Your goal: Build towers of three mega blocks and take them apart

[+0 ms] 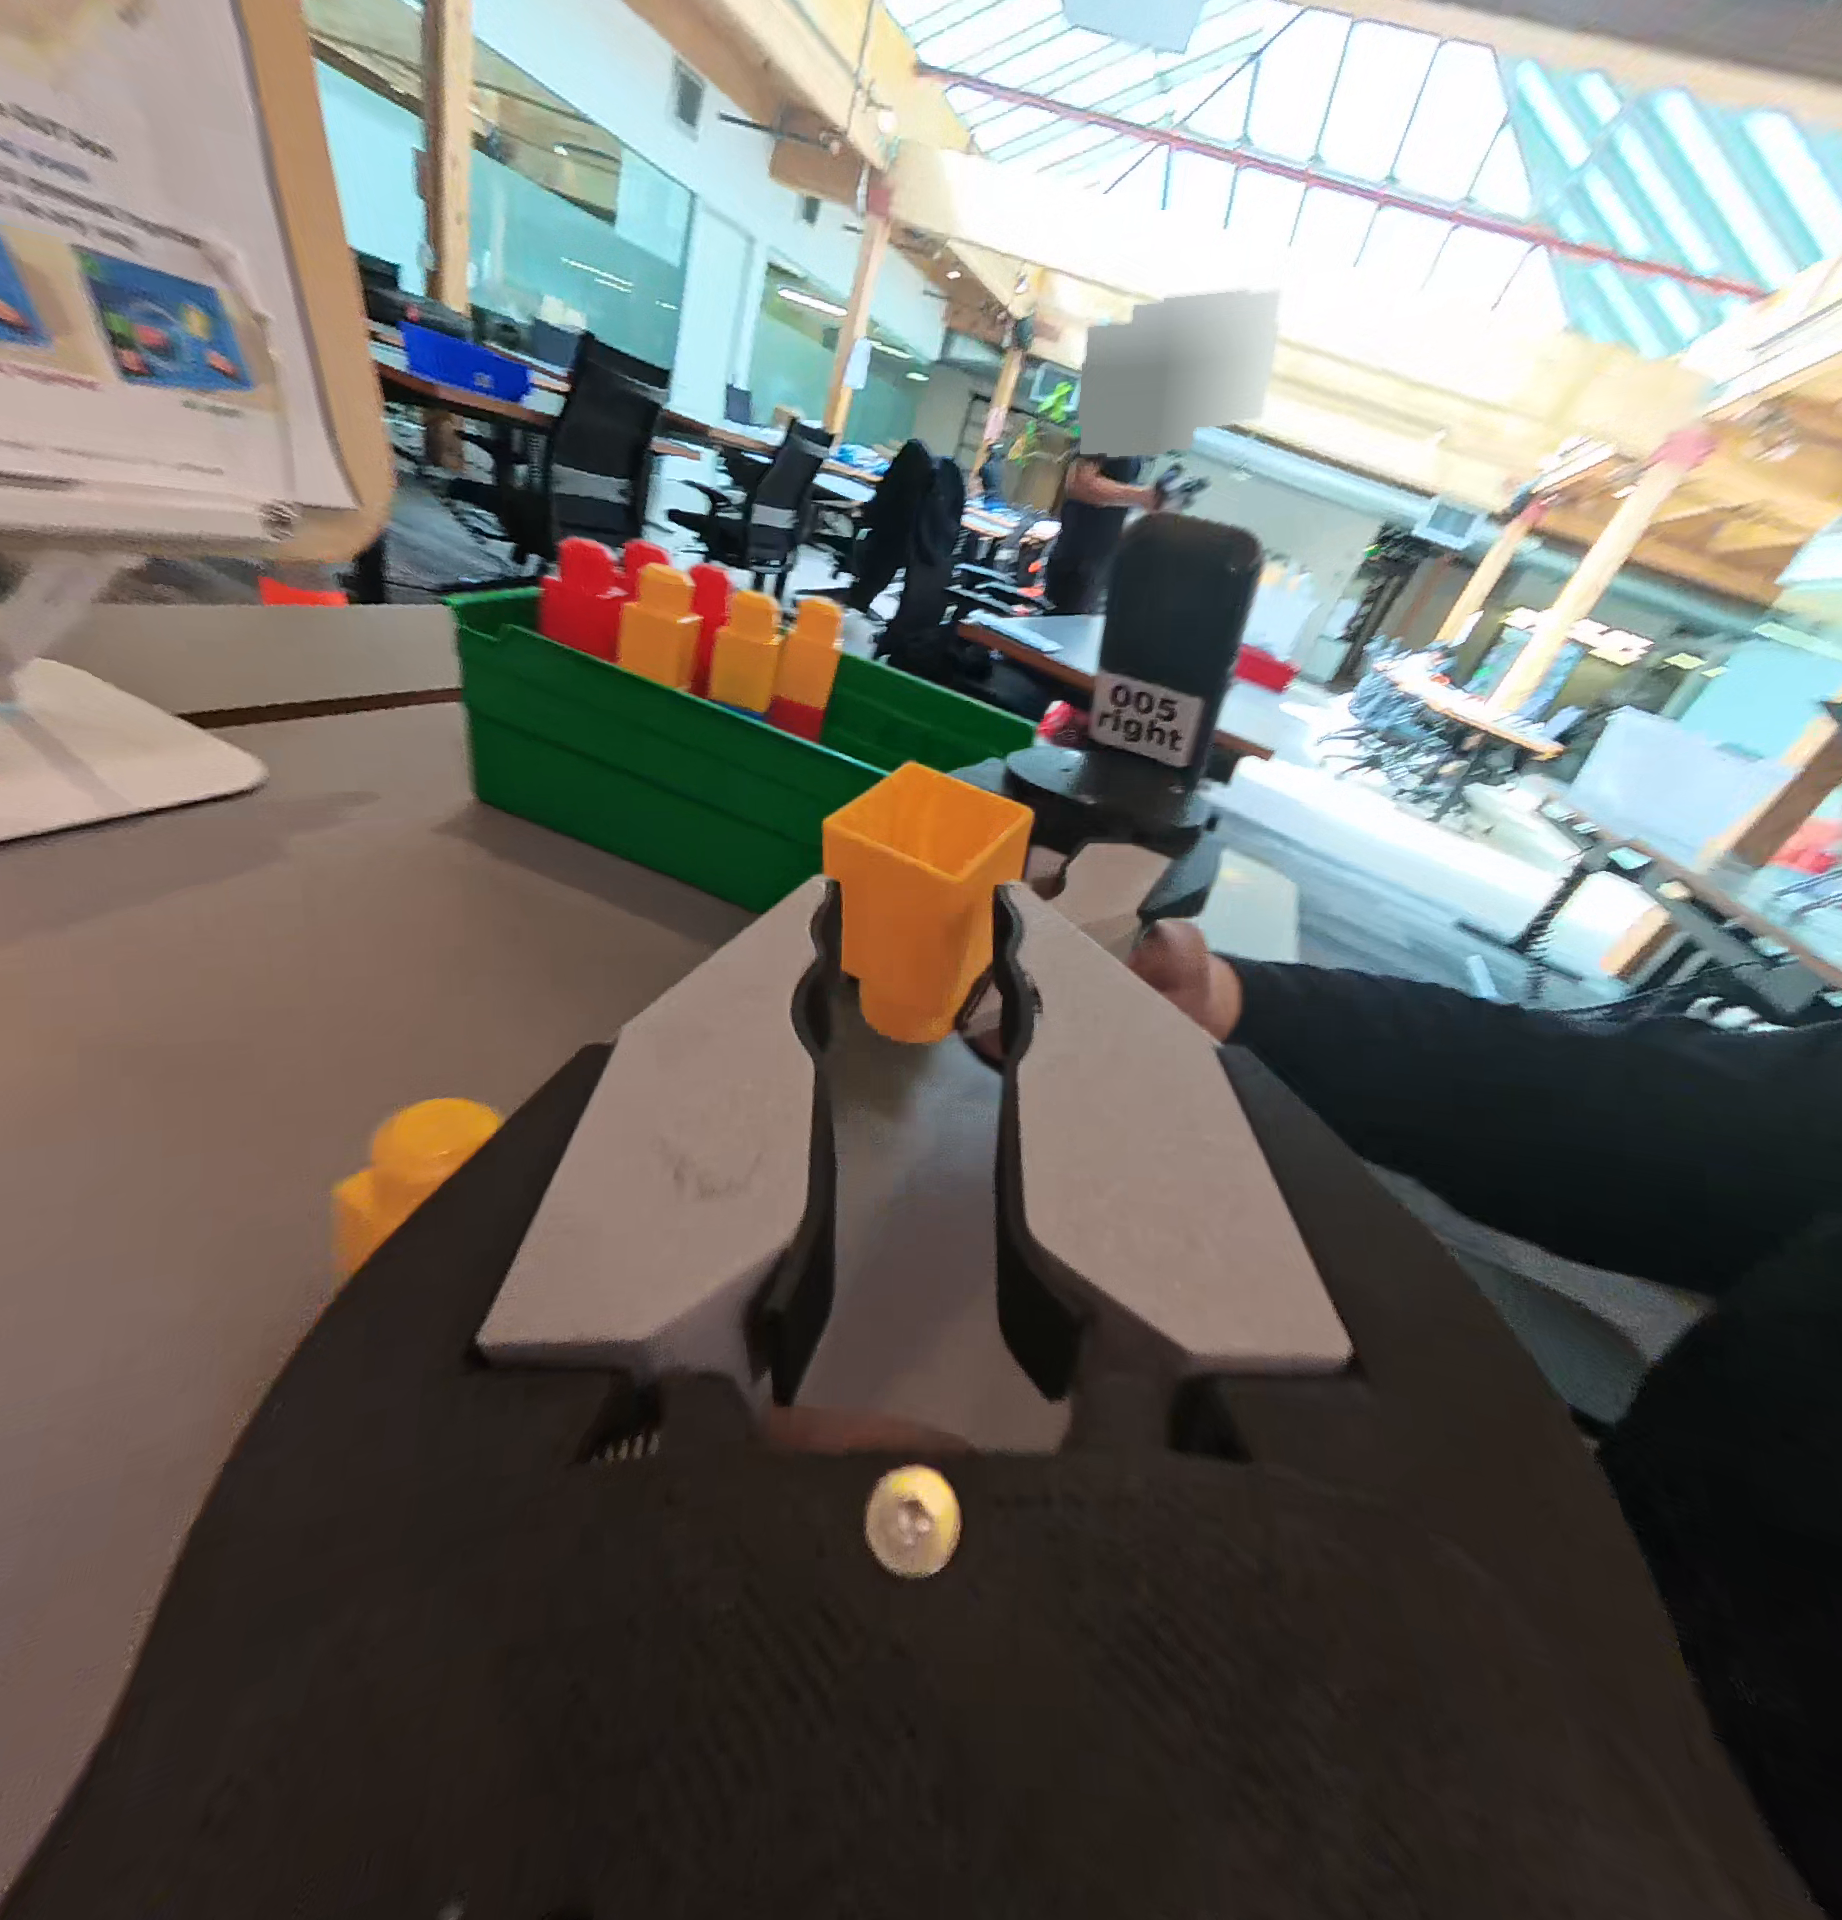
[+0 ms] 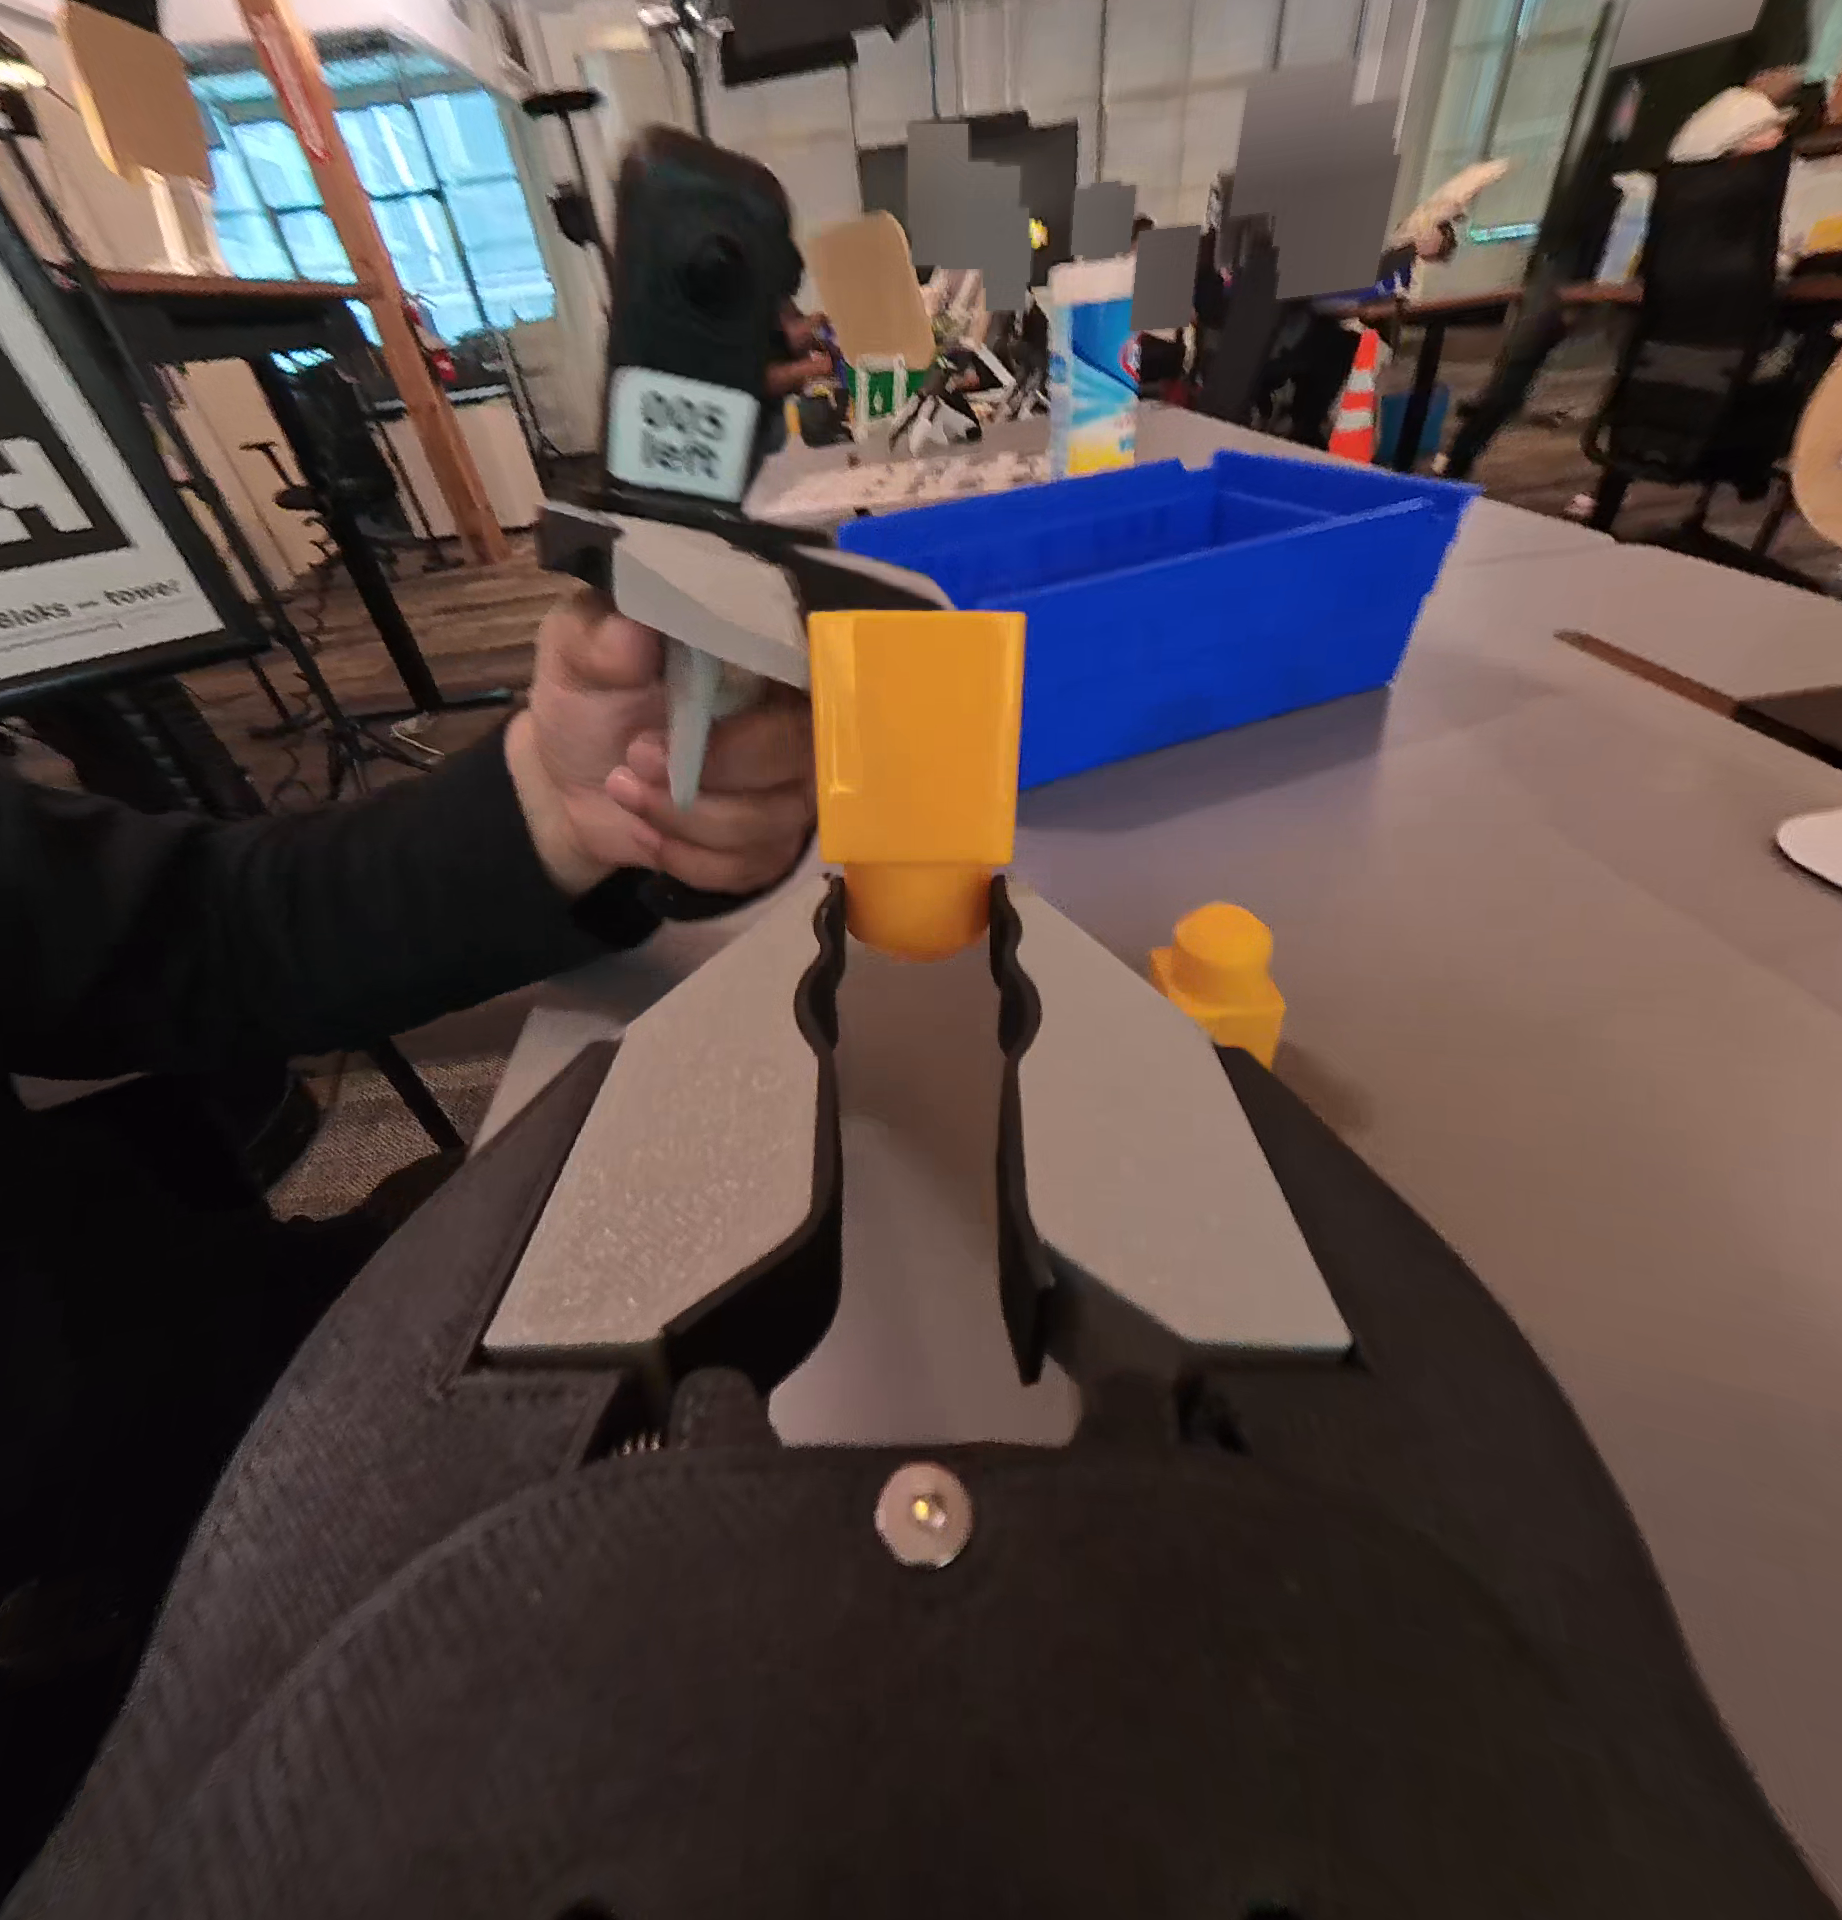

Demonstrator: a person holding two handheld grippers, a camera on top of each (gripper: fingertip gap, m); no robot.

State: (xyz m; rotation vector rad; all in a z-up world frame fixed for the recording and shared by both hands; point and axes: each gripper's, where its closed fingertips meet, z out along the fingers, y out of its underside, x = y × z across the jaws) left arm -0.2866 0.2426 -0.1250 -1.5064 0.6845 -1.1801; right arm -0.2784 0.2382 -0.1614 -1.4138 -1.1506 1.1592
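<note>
Both claws are on the same orange block [image 1: 922, 899] right now, held upside down in the air above the grey surface [image 2: 1468, 883]. The left claw [image 1: 912, 935] is clamped on its square body, hollow opening facing up, while the right claw [image 2: 919, 914] is pinched shut around the round stud that points down at the bottom. In the right wrist view the left claw comes in from the side, a hand [image 2: 626, 748] in a black sleeve squeezing its trigger, though the block covers its tips there so you can't see the actual contact from that angle. A second orange block [image 2: 1223, 982] stands stud-up on the surface just beside the right claw; in the left wrist view it's blurry and half cut off by the claw's black body. Farther back there's a green bin [image 1: 636, 769] with red and orange blocks [image 1: 688, 634] standing in it, and a blue bin [image 2: 1208, 634] whose inside I can't really see into.
</note>
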